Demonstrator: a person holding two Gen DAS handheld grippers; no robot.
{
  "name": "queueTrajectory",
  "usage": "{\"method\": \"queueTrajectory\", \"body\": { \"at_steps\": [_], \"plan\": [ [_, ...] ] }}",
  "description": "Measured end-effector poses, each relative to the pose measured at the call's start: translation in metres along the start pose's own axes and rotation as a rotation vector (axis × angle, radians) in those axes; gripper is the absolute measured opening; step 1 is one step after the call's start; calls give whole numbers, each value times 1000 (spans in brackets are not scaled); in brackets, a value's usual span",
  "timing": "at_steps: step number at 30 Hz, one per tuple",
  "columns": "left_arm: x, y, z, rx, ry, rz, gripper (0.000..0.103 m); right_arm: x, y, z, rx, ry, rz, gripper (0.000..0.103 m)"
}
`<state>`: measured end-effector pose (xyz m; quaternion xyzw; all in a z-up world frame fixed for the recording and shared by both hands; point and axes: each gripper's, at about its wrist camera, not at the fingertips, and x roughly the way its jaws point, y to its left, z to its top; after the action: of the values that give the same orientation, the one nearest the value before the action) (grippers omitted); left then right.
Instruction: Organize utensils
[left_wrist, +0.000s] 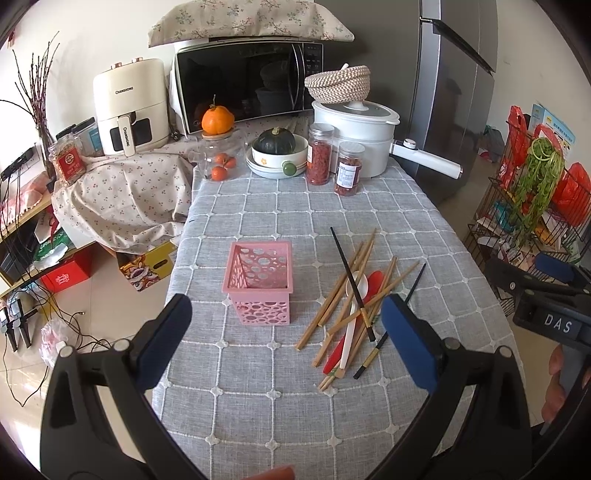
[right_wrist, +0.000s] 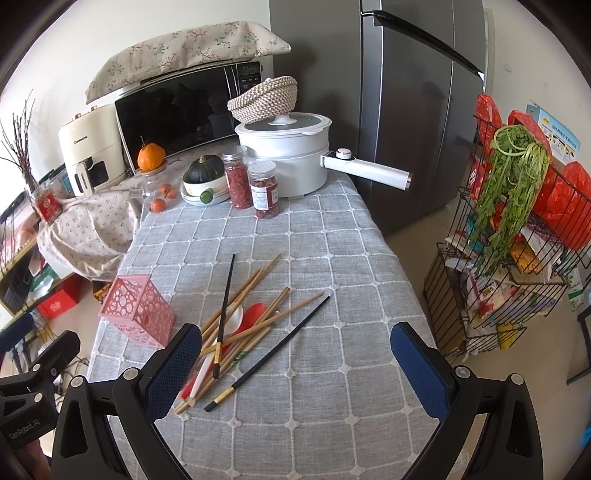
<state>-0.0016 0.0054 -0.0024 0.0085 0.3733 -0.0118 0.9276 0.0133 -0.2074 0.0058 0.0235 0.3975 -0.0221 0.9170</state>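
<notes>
A pink perforated basket (left_wrist: 259, 280) stands empty on the grey checked tablecloth (left_wrist: 258, 406); it also shows in the right wrist view (right_wrist: 138, 312). To its right lies a loose pile of wooden chopsticks (left_wrist: 351, 291), two black chopsticks (left_wrist: 351, 284), a white spoon (left_wrist: 356, 295) and a red spoon (left_wrist: 375, 280). The same pile shows in the right wrist view (right_wrist: 251, 325). My left gripper (left_wrist: 286, 332) is open and empty, above the table in front of the basket. My right gripper (right_wrist: 295, 358) is open and empty, just right of the pile.
At the table's far end stand two jars (left_wrist: 332, 162), a bowl with a squash (left_wrist: 277, 151), a glass jar with oranges (left_wrist: 218, 162) and a white pot (left_wrist: 354, 136). A microwave (left_wrist: 243, 81) and air fryer (left_wrist: 129, 107) sit behind. A wire rack (right_wrist: 517, 240) stands right.
</notes>
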Motion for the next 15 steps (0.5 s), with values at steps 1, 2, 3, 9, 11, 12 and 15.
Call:
{"method": "queueTrajectory", "body": {
  "at_steps": [1,2,3,9,11,12,15],
  "plan": [
    [0,0,0,0,1,-1,102,1,0,0,1,1,1,103],
    [0,0,0,0,2,-1,102,1,0,0,2,3,2,103],
    [0,0,0,0,2,-2,102,0,0,0,3,4,4,103],
    [0,-3,0,-1,3,1,102,1,0,-1,6,4,5,103],
    [0,-3,0,0,2,0,102,1,0,-1,6,6,6,103],
    [0,-3,0,0,2,0,102,1,0,-1,5,7,6,103],
    [0,-3,1,-1,2,-1,102,1,0,-1,6,10,8,103]
  ]
}}
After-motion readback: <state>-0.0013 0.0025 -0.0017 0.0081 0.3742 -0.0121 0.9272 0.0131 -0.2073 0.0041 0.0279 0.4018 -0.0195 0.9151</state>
